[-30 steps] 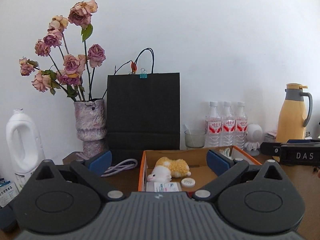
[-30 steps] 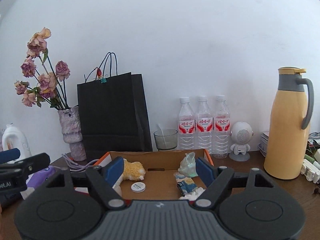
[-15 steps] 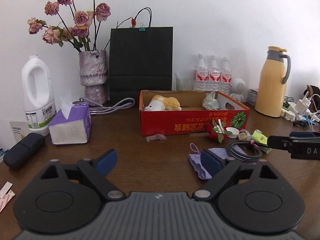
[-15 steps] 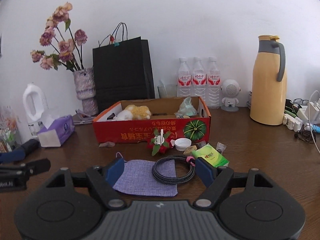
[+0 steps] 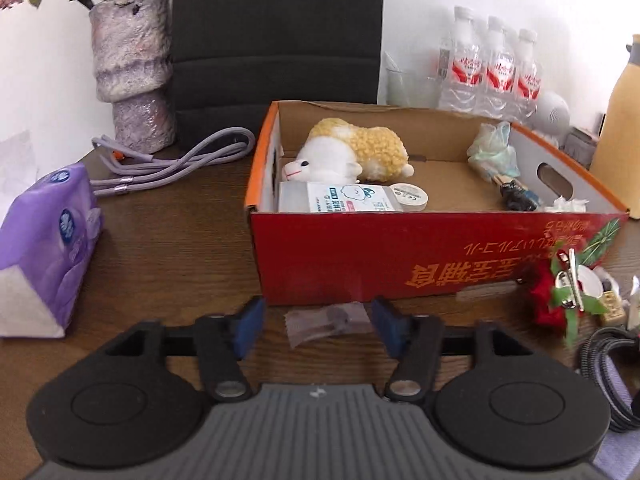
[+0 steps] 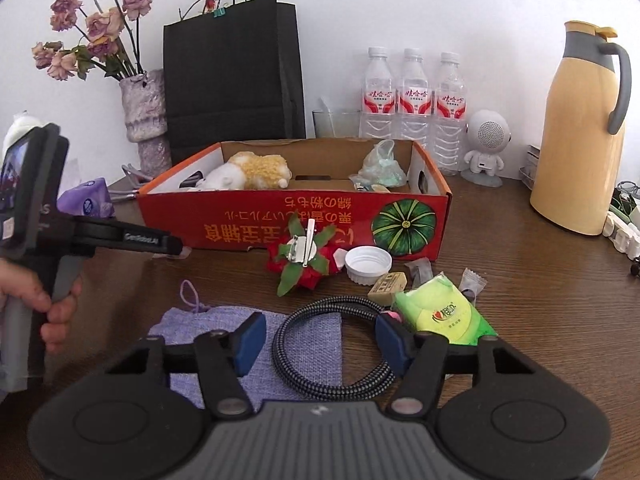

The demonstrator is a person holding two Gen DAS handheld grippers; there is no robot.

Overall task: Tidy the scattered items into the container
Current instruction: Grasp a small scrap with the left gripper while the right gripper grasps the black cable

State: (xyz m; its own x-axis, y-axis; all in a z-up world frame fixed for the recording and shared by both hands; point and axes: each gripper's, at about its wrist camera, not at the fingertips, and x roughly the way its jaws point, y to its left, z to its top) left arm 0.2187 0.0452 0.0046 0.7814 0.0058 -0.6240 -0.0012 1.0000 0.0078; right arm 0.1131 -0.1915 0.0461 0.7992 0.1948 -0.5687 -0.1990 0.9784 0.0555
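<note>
A red cardboard box (image 5: 360, 256) (image 6: 248, 224) holds a plush sheep (image 5: 352, 152), a tissue pack and other small things. My left gripper (image 5: 316, 326) is open, low over the table, its jaws either side of a small clear wrapper (image 5: 326, 320) in front of the box. My right gripper (image 6: 320, 338) is open over a coiled braided cable (image 6: 332, 344) that lies partly on a purple cloth pouch (image 6: 212, 324). A red flower clip (image 6: 302, 258), a white cap (image 6: 368, 264), a green packet (image 6: 444, 312) and small wrapped sweets lie in front of the box.
A purple tissue pack (image 5: 44, 240), a lilac cord (image 5: 172, 160), a vase (image 5: 132, 68) and a black paper bag (image 6: 232, 76) stand left and behind. Water bottles (image 6: 412, 96), a white speaker (image 6: 486, 144) and a yellow jug (image 6: 580, 128) stand at the back right.
Both grippers have dropped and moved forward toward the table. The left now straddles the clear wrapper; the right has closed in on the coiled cable. Both jaws are narrower.
</note>
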